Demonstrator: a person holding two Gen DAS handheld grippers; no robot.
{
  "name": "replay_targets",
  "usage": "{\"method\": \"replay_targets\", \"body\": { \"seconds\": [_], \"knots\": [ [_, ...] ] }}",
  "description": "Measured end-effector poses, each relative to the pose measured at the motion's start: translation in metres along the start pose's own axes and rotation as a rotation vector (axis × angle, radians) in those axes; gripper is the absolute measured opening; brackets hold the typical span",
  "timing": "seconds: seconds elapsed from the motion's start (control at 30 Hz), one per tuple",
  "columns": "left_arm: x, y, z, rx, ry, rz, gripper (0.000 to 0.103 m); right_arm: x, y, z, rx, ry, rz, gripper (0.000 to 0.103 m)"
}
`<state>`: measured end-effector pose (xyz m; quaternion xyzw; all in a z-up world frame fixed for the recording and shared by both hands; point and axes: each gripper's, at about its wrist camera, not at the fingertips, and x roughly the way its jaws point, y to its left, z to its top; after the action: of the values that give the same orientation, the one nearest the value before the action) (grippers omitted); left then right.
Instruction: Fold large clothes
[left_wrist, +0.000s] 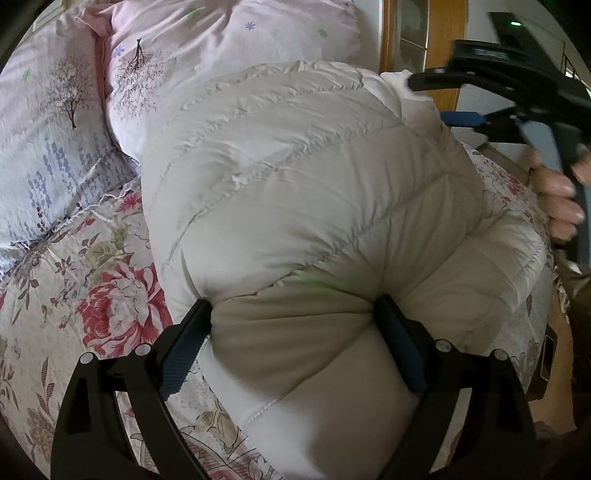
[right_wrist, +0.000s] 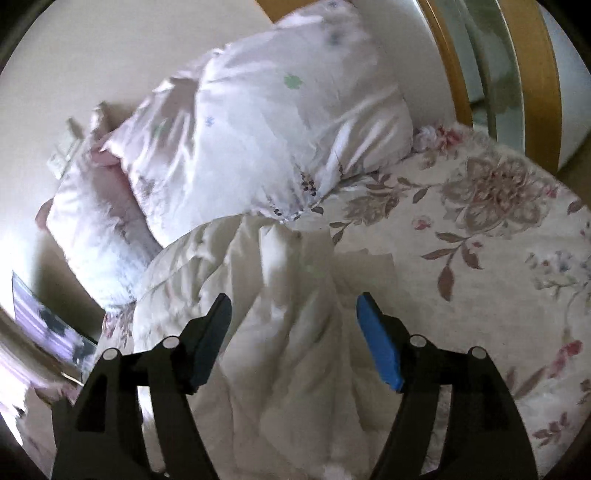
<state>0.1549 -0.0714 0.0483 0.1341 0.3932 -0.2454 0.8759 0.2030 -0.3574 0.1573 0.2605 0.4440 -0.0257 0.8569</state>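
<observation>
Garment: cream quilted down jacket (left_wrist: 295, 206), bunched in a puffy mound on the bed, its far end touching the pillows.
Left gripper (left_wrist: 293, 314): fingers set wide, both pads pressed into a thick fold at the jacket's near end, the padding bulging between them.
Right gripper (right_wrist: 293, 302): fingers apart and holding nothing; loose creased jacket cloth lies below the gap. In the left wrist view it hangs in the air at the far right, clear of the jacket, a person's hand (left_wrist: 557, 199) on its handle.
Bedspread (left_wrist: 74, 288): floral print; bare stretch left of the jacket, and a broad bare stretch to the right in the right wrist view.
Pillows (left_wrist: 177, 74): pale pink, tree print, stacked at the far left.
Bed edge: bedspread ends at the right, near a wooden frame (right_wrist: 535, 92).
</observation>
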Motion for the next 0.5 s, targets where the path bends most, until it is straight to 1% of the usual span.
{"method": "replay_targets", "body": {
  "seconds": [0.03, 0.07, 0.1, 0.2, 0.3, 0.33, 0.37, 0.43, 0.5],
  "knots": [
    [0.000, 0.000, 0.000, 0.000, 0.000, 0.000, 0.091, 0.005, 0.001, 0.001, 0.000, 0.002, -0.011, 0.070],
    [0.000, 0.000, 0.000, 0.000, -0.001, -0.001, 0.091, 0.011, 0.003, 0.001, -0.005, -0.001, -0.024, 0.053],
    [0.000, 0.000, 0.000, -0.001, -0.002, -0.001, 0.091, 0.014, 0.003, 0.001, -0.010, -0.005, -0.028, 0.022],
    [-0.001, 0.001, 0.001, -0.001, -0.017, -0.006, 0.091, 0.023, -0.001, -0.002, -0.006, -0.027, -0.065, 0.014],
    [-0.014, 0.000, 0.005, -0.002, -0.076, -0.038, 0.091, 0.035, -0.012, -0.006, 0.006, -0.001, -0.172, 0.013],
    [-0.019, 0.002, 0.007, -0.010, -0.097, -0.055, 0.091, 0.045, -0.019, -0.008, 0.010, 0.025, -0.208, 0.013],
    [-0.024, 0.004, 0.009, -0.026, -0.118, -0.074, 0.091, 0.050, -0.023, -0.011, 0.014, 0.040, -0.221, 0.013],
    [-0.035, 0.015, 0.015, -0.092, -0.167, -0.133, 0.091, 0.062, -0.032, -0.013, 0.026, 0.069, -0.248, 0.013],
    [-0.040, 0.028, 0.020, -0.170, -0.196, -0.171, 0.091, 0.066, -0.035, -0.012, 0.026, 0.087, -0.246, 0.015]
  ]
}}
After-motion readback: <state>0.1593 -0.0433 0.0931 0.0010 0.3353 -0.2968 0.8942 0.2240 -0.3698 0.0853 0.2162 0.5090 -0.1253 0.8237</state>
